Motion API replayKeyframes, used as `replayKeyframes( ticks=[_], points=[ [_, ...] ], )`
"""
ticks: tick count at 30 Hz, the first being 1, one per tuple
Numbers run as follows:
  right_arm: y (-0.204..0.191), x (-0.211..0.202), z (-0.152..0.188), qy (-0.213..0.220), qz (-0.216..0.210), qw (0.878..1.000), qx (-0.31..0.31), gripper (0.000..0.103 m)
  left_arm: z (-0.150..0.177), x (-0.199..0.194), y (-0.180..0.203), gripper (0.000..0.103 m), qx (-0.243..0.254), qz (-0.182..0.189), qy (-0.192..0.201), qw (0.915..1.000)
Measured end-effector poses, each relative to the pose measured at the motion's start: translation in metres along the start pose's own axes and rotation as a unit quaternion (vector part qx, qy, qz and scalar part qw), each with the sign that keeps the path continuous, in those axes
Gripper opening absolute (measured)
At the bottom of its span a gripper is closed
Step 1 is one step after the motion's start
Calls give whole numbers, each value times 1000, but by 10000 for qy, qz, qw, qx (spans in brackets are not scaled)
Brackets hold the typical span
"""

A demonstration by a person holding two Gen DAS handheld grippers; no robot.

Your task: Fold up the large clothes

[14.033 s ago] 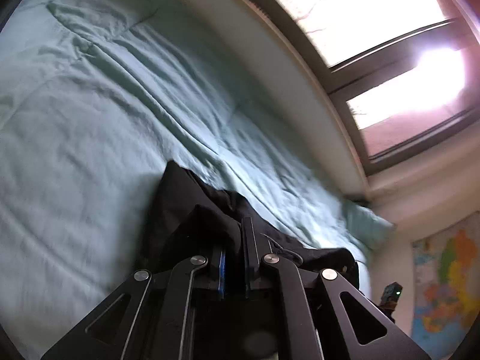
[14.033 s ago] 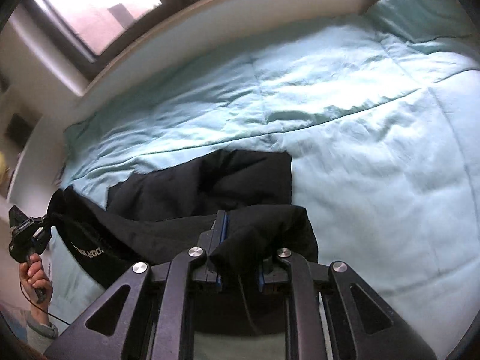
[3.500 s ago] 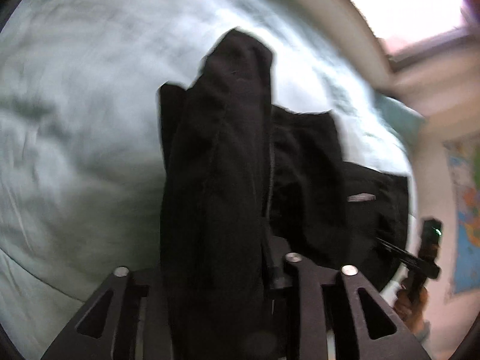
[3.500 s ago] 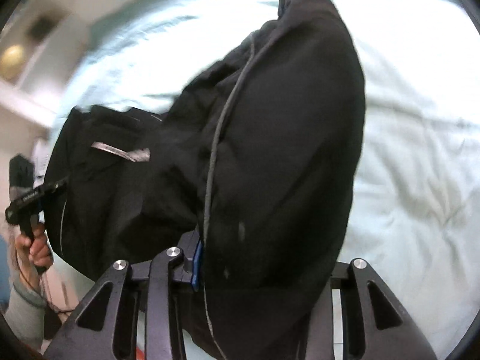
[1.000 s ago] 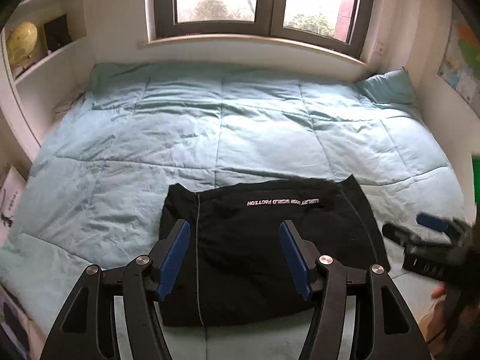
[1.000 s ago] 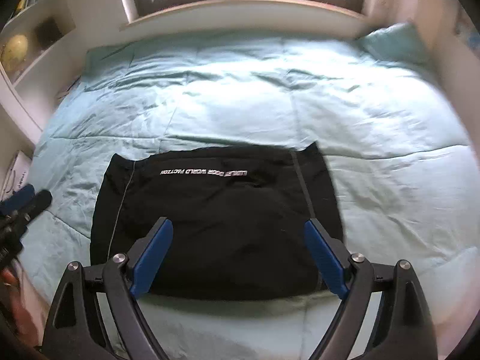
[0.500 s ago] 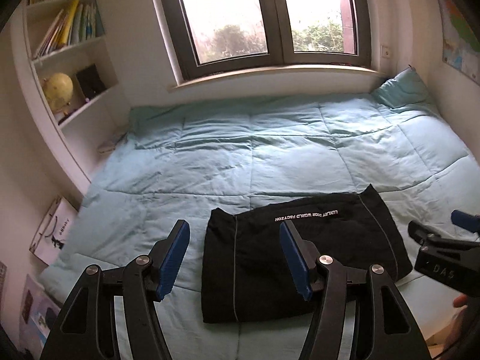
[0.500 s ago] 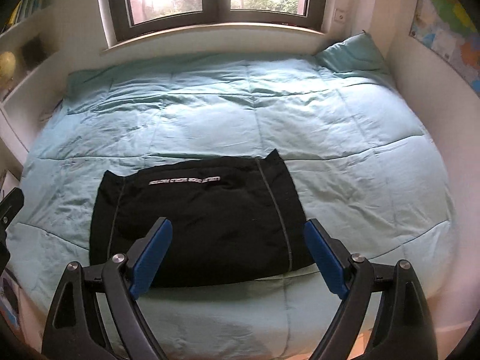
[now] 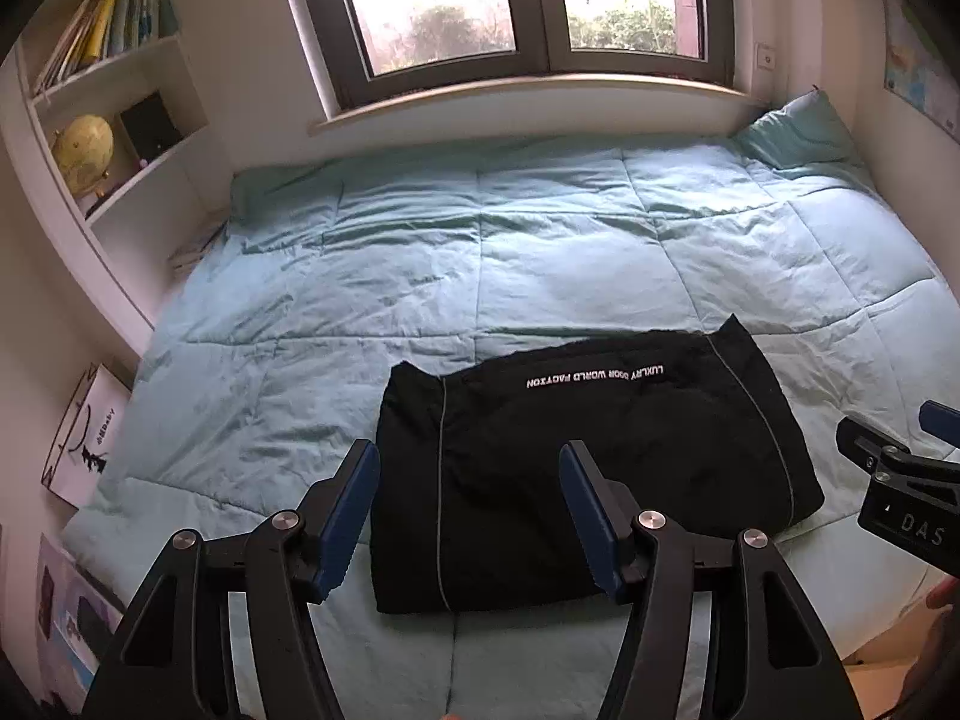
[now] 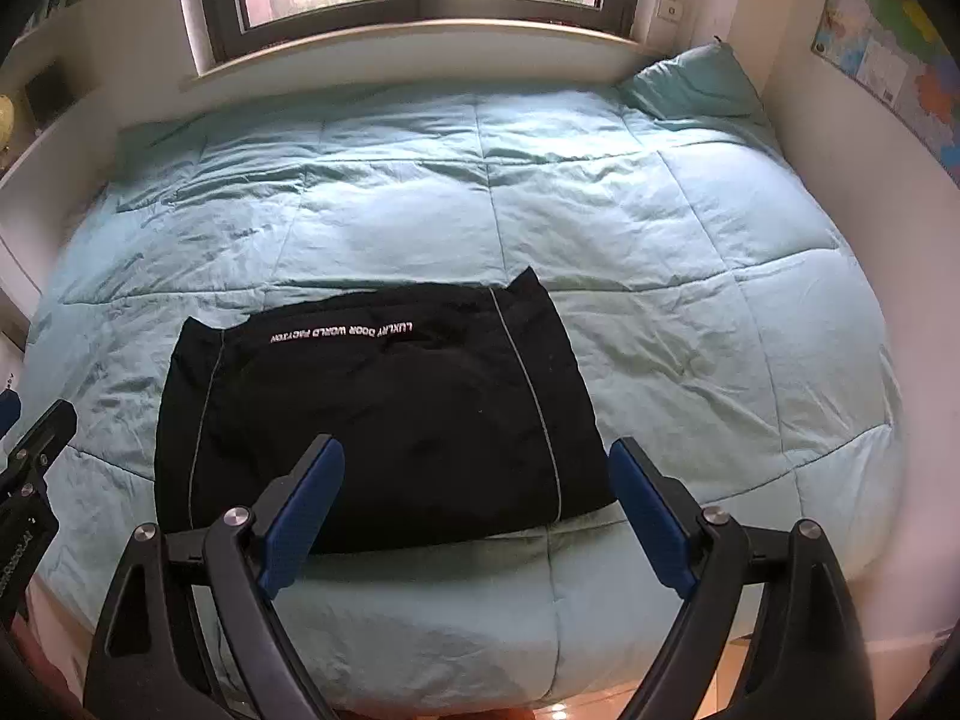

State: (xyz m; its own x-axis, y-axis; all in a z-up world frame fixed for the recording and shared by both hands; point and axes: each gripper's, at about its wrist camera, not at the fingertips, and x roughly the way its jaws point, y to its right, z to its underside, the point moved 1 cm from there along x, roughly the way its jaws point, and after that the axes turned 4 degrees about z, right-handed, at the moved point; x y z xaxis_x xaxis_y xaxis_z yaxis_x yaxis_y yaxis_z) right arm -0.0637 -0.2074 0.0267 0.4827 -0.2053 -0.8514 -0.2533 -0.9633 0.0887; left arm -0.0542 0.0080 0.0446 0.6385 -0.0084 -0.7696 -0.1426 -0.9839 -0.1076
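1. Left hand-held gripper (image 9: 468, 468): black linkage arms, blue pads, jaws standing apart, nothing between the pads; it points down at the bed from above the near edge.
2. Right hand-held gripper (image 10: 476, 462): same build, jaws spread wider, nothing clamped, also raised over the near edge of the bed.
3. Folded black fabric garment with thin grey piping and a white line of lettering (image 9: 591, 456) lies flat as a rough rectangle on the light teal quilted duvet (image 9: 540, 252), ahead of and below both grippers, touching neither.
4. In the left wrist view the garment sits ahead and slightly right of the left gripper; its left piping line runs between the two pads in the picture.
5. In the right wrist view the garment (image 10: 378, 414) sits ahead and left of centre; its right edge falls short of the right pad.
6. Lettering edge faces away from the grippers, towards the window; near edge lies close to the bed's front edge.
7. Right gripper's black body with white "DAS" print shows at the right edge of the left wrist view (image 9: 900, 492), beside the garment's right end.
8. Teal pillow (image 10: 696, 84) at the far right corner of the bed, well apart from the garment.
9. Dark-framed window (image 9: 528, 6) beyond the bed; white shelves with books and a yellow globe (image 9: 84, 150) far left.
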Motion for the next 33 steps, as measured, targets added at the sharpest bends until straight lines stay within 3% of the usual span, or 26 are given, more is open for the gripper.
replayKeyframes(
  ticks=[33],
  points=[
    [-1,12,8,-196,-164,9996,-94,91,11,16,-1,64,103,-75,-288,9995]
  ],
)
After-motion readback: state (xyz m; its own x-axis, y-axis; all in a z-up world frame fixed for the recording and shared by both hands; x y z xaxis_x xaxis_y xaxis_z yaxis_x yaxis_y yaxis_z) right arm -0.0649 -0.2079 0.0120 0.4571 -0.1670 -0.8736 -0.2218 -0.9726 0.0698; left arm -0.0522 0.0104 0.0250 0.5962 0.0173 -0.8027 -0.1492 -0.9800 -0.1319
